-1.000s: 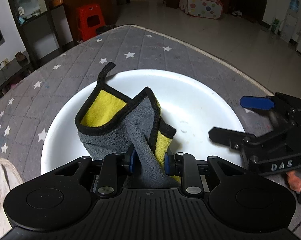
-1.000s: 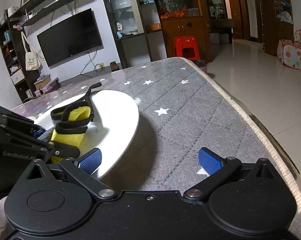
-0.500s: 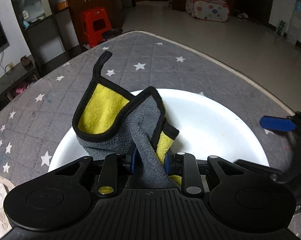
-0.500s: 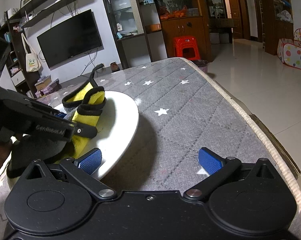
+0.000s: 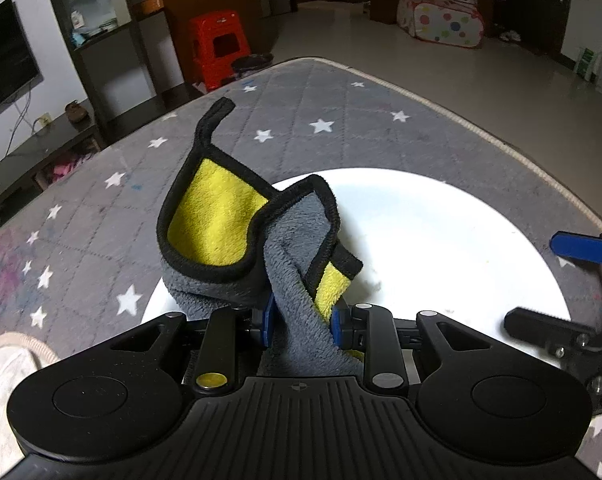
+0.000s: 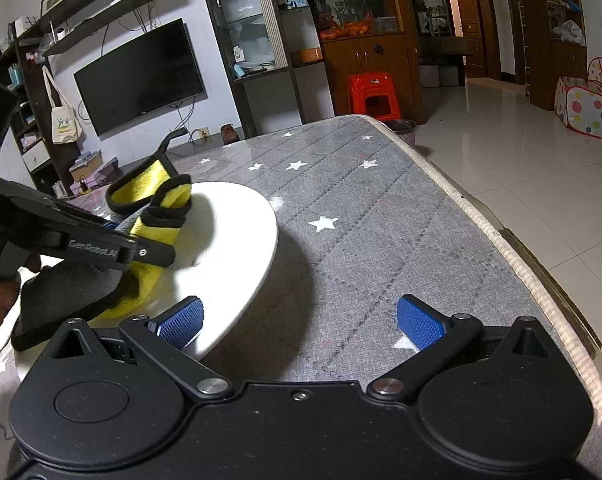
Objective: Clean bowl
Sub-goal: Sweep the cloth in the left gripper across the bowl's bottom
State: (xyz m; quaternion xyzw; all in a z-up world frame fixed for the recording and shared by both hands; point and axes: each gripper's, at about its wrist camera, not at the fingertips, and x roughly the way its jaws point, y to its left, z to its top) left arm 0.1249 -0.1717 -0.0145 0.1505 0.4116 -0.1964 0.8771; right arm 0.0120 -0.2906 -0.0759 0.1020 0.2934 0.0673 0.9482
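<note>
A wide white bowl (image 5: 441,232) sits on a grey star-patterned mat (image 5: 301,120). My left gripper (image 5: 303,322) is shut on a grey and yellow cloth (image 5: 229,232) with black trim, held above the bowl's near left side. The cloth (image 6: 149,200) and bowl (image 6: 237,232) also show in the right wrist view. My right gripper (image 6: 299,320) is open and empty at the bowl's right rim, one finger over the rim and the other over the mat. It also shows in the left wrist view (image 5: 557,280).
The mat's piped edge (image 6: 501,240) runs along the right with tiled floor beyond. A red stool (image 6: 373,94), a TV (image 6: 141,76) and cabinets stand behind the table. A pale cloth (image 5: 5,368) lies at the near left.
My left gripper has lifted the cloth up and back out of the bowl's middle. The right gripper has stayed still and open.
</note>
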